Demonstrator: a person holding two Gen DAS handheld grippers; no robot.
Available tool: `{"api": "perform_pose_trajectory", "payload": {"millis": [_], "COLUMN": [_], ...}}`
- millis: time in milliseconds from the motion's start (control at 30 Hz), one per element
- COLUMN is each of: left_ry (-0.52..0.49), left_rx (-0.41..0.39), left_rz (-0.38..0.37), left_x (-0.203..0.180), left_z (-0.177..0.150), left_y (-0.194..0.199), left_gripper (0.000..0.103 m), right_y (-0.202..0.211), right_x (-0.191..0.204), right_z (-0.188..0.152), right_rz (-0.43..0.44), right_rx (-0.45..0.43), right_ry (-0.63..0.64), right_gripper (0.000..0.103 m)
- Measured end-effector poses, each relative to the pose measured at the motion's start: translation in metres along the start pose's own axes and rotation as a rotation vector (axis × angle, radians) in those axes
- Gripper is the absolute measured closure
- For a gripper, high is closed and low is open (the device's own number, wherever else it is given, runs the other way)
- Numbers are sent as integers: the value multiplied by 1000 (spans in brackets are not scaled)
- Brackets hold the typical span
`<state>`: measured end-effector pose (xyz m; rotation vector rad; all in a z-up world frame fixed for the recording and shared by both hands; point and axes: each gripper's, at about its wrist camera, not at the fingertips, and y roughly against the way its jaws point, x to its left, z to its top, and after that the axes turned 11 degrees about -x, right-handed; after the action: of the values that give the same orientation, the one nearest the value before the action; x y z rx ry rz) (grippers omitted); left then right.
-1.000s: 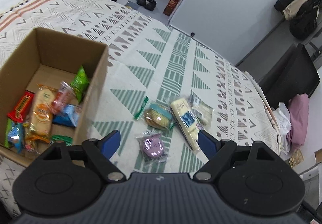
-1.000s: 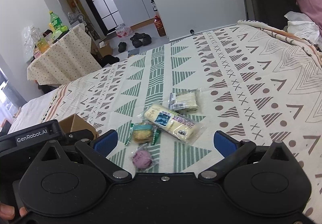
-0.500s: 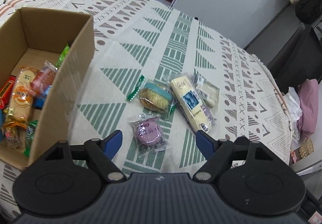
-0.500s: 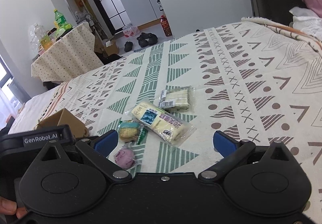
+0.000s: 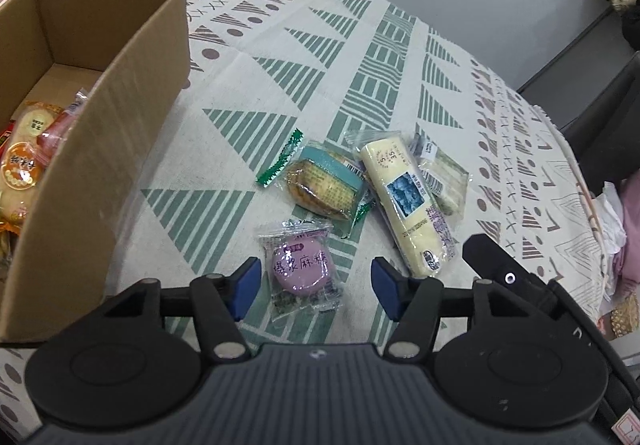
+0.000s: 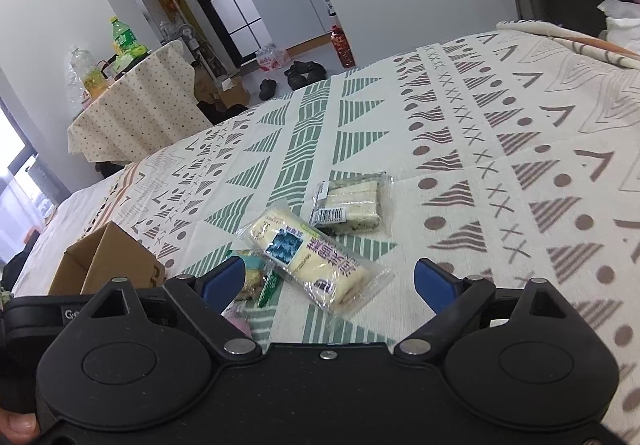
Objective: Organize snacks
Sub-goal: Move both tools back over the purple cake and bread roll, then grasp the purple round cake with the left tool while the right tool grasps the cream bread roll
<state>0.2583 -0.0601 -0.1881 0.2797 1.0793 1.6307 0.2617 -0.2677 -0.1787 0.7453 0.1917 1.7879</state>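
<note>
The left gripper (image 5: 316, 285) sat low in the centre of its frame with its blue fingers (image 5: 246, 287) spread apart, one on each side of a purple round snack (image 5: 302, 265) in clear wrap, not touching it. The snack lay on the patterned bedspread (image 5: 360, 57). Just above it lay a brown biscuit pack (image 5: 324, 185) with green ends, and to the right a long cream roll (image 5: 408, 205), with a flat pale packet (image 5: 448, 181) partly under its upper right side. A cardboard box (image 5: 104, 133) filled the left of the frame, holding orange and red packets (image 5: 24, 161).

In the right wrist view, the right gripper (image 6: 330, 281) hung open at bottom centre, holding nothing, above the cream roll (image 6: 312, 261). The flat packet (image 6: 350, 205) lay just beyond it, and the box (image 6: 108, 261) showed at lower left.
</note>
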Motion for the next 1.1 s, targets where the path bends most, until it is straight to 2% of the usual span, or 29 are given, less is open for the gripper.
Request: {"api": "perform_pose_trajectory", "payload": {"millis": [100, 300, 400, 500, 733, 867, 933, 967, 1033, 1100], "left_ry": [-1, -3, -7, -6, 6, 16, 25, 27, 29, 34], "left_rx": [10, 26, 11, 6, 2, 3, 6, 8, 12, 17], "left_rz": [18, 53, 66, 83, 84, 84, 84, 84, 83, 81], "left_x": [-2, -2, -2, -1, 3, 7, 10, 11, 12, 14], "left_z": [-1, -4, -4, -3, -2, -2, -2, -2, -2, -2], "left_y": [-9, -24, -26, -28, -26, -21, -18, -17, -15, -14], "left_gripper": [43, 44, 49, 61, 69, 70, 70, 70, 70, 70], "right_y": [-10, -24, -32, -38, -45, -47, -46, -46, -43, -38], "right_x": [-5, -5, -5, -4, 0, 3, 8, 10, 12, 13], "right_z": [-1, -4, -4, -5, -12, -19, -21, -22, -22, -21], "right_rz": [34, 73, 97, 112, 94, 61, 47, 43, 41, 45], "right_rx": [10, 5, 6, 9, 58, 95, 99, 107, 113, 110], "right_ry": [-20, 2, -1, 3, 52, 90, 135, 144, 141, 144], "right_gripper": [19, 21, 22, 22, 25, 35, 44, 53, 61, 75]}}
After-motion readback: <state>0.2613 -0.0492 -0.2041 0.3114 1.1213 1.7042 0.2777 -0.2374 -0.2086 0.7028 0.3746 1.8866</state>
